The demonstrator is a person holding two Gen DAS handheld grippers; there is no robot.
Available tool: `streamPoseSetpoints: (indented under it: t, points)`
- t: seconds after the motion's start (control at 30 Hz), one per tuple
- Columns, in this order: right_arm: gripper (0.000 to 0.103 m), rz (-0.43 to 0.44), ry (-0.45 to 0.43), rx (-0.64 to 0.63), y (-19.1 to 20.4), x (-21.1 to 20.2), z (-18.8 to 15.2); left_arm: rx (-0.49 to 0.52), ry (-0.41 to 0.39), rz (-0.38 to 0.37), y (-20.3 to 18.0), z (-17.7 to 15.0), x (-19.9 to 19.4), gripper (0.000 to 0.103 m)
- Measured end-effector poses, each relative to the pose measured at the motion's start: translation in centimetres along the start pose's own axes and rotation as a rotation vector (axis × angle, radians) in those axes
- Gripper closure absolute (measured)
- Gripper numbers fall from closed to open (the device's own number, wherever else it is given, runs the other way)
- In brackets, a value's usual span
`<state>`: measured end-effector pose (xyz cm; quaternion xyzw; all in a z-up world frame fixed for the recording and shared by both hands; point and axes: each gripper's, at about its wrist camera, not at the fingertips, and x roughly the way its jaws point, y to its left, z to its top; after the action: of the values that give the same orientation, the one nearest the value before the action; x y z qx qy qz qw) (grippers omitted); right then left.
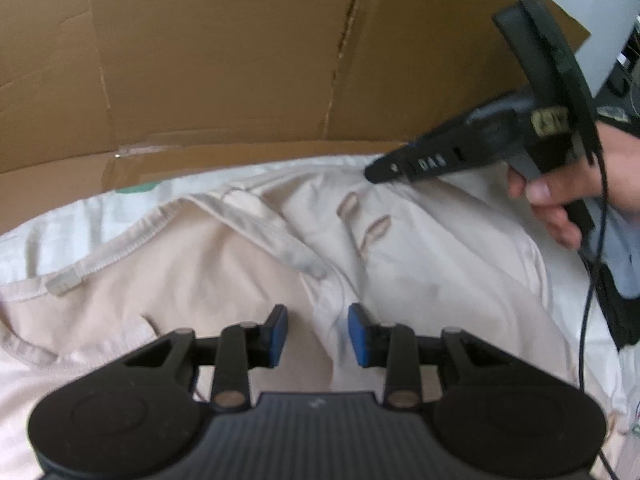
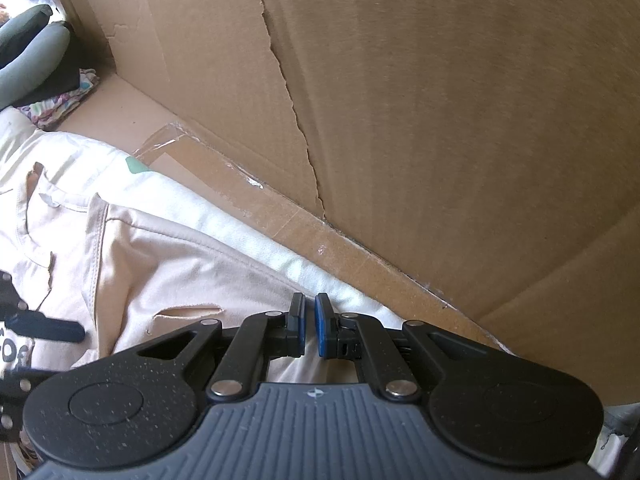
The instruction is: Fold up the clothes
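Fold barely started. Pale pink ripped trousers point(image 1: 240, 264) lie crumpled on a white sheet point(image 1: 80, 236), filling the lower and middle of the left wrist view, in front of a cardboard wall point(image 1: 200, 60) across the top. No neat fold visible yet; the fabric is bunched with ridges, the waistband point(image 1: 120, 248) curving through left centre. Flattening and all folds look left to do.

Orientation: waistband sits at left-centre of the left view, and the leg panel with two ripped slits point(image 1: 364, 220) runs off toward the right and lower right, so the long axis looks roughly left-to-right across that frame, slightly diagonal. Hem ends not visible, so can't confirm fully.

Left gripper point(image 1: 316, 334): jaws part-open over a raised fold of cloth, blue pads point(image 1: 278, 332) either side; not visibly pinching it.

Right gripper point(image 2: 308, 328): jaws nearly closed, a thin gap showing. In the left view its tip presses at the trousers' upper edge, right of centre; whether cloth is pinched can't tell. Hand point(image 1: 560, 196) clenches its handle.
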<state>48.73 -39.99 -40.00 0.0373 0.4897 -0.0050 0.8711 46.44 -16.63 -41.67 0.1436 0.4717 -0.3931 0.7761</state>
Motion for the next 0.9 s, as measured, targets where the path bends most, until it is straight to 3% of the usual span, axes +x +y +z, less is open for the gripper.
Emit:
streamPoseSetpoints:
  t: [0.27, 0.33, 0.4, 0.6, 0.9]
  points:
    - [0.094, 0.001, 0.000, 0.001, 0.0, 0.0, 0.1, -0.004, -0.003, 0.010, -0.2, -0.2, 0.9, 0.072]
    - [0.094, 0.002, 0.001, 0.000, -0.1, 0.1, 0.1, -0.005, -0.002, 0.007, -0.1, -0.1, 1.1, 0.089]
    - [0.094, 0.001, 0.004, -0.001, 0.0, 0.1, 0.2, -0.008, -0.002, 0.010, 0.0, 0.0, 0.9, 0.096]
    - [0.094, 0.005, 0.012, 0.003, -0.1, 0.0, 0.3, 0.001, -0.024, 0.024, 0.7, 0.7, -1.6, 0.097]
    - [0.094, 0.001, 0.017, 0.016, 0.0, -0.7, 0.8, -0.047, 0.013, 0.138, 5.2, 1.1, -3.2, 0.098]
